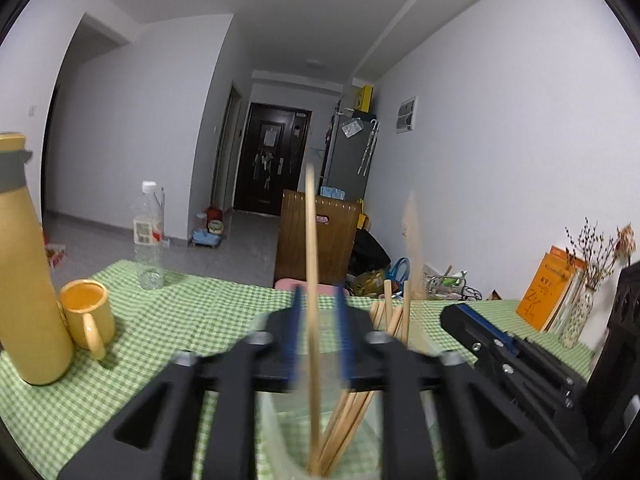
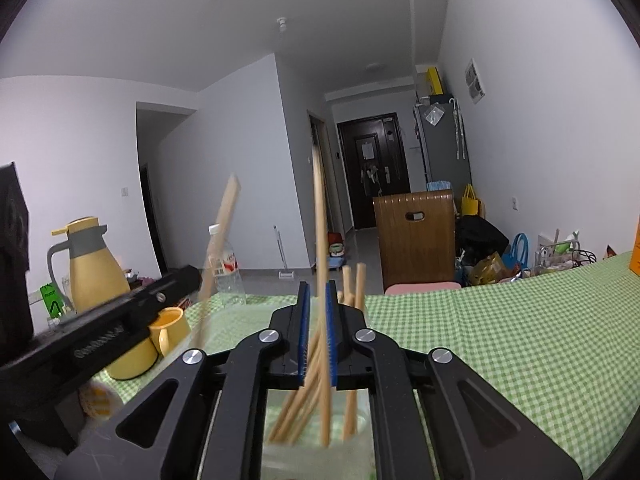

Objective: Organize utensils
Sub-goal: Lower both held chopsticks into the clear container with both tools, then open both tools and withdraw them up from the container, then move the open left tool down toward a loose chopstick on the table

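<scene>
Chopstick (image 1: pixel 311 280) upright between parted left fingers (image 1: pixel 297 332) (untouched by either).

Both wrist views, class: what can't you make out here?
- Left wrist view: glass jar base, cut off by the bottom edge.
- Left wrist view: chopstick between the left gripper pads, motion-blurred.
- Right wrist view: yellow mug, partly hidden by the other gripper.

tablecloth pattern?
Green and white gingham check on the tablecloth; clearest in the right wrist view.
</scene>
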